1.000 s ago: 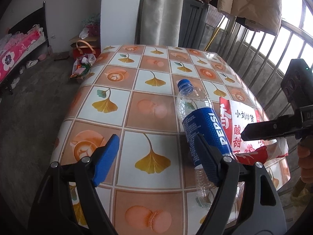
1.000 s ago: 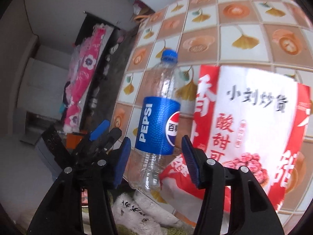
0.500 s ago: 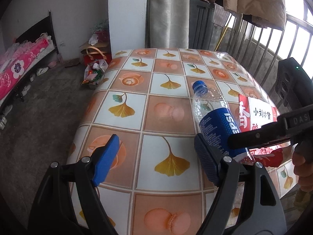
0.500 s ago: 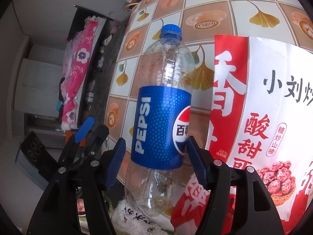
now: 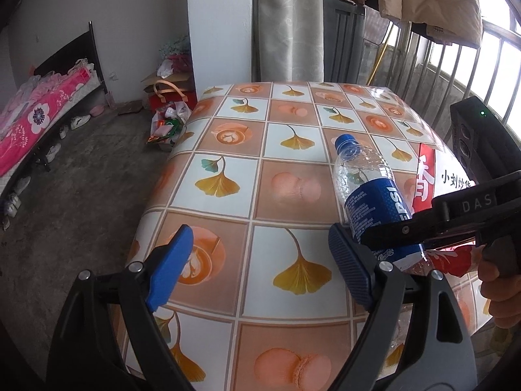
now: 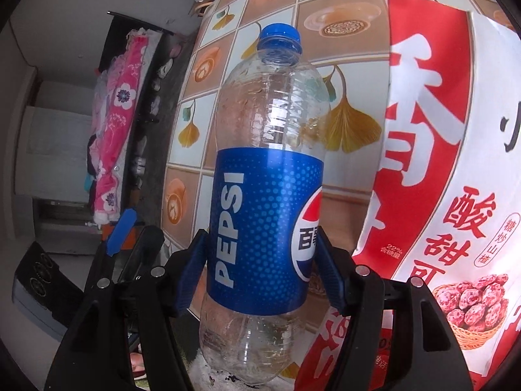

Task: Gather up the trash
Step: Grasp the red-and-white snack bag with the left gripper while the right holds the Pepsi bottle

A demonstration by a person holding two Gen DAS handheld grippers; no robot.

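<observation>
Two claws are in play, and we judge the right claw (image 6: 259, 273) far the nearer: the empty Pepsi bottle (image 6: 267, 189) lies on the bench (image 5: 293, 176) beside the red snack bag (image 6: 449, 163), its long axis running straight out between that claw's pads, cap (image 6: 280, 34) pointing away. The pads flank the blue label, touching or nearly so, though we cannot tell whether they bite, while the left claw (image 5: 257, 270) hangs spread wide and empty with the bottle off to its right

The tabletop (image 5: 228, 150) wears a glossy cloth of orange and white squares printed with ginkgo leaves. Toward its right edge an empty Pepsi bottle (image 5: 374, 195) lies on it, just beside a red-and-white snack bag (image 5: 446, 179).
</observation>
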